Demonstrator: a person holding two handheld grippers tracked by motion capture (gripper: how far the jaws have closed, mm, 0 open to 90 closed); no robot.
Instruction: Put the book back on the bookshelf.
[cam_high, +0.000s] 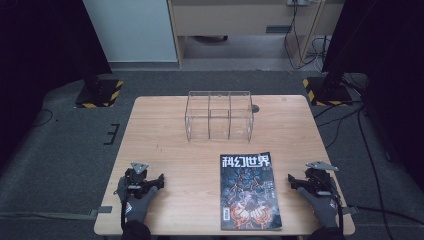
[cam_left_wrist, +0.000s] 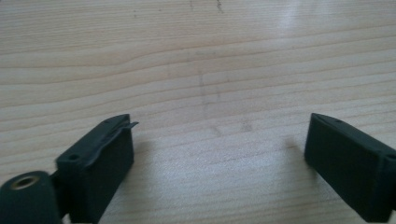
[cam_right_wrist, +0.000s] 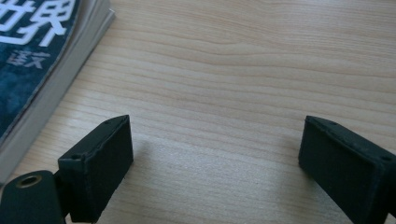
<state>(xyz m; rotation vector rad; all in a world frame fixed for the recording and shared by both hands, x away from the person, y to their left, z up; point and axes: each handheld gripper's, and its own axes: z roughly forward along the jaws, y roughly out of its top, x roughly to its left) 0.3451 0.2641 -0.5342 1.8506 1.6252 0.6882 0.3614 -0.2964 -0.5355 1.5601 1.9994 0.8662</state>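
Observation:
A magazine (cam_high: 248, 192) with a dark cover and white title characters lies flat on the wooden table (cam_high: 165, 145), near the front edge, right of centre. Behind it stands a clear acrylic rack (cam_high: 219, 115) with three compartments, nothing visible inside. My left gripper (cam_high: 141, 181) rests at the front left, jaws wide open over bare wood (cam_left_wrist: 219, 135). My right gripper (cam_high: 309, 181) rests at the front right, open too, with only tabletop between its jaws (cam_right_wrist: 215, 140). The magazine's spine edge (cam_right_wrist: 44, 60) lies to the left of the right gripper, apart from it.
A small round hole (cam_high: 255, 108) sits in the table just right of the rack. Two stands with yellow-black striped bases (cam_high: 98, 94) (cam_high: 327, 91) flank the table on the floor. Cables run across the carpet on the right (cam_high: 367, 145).

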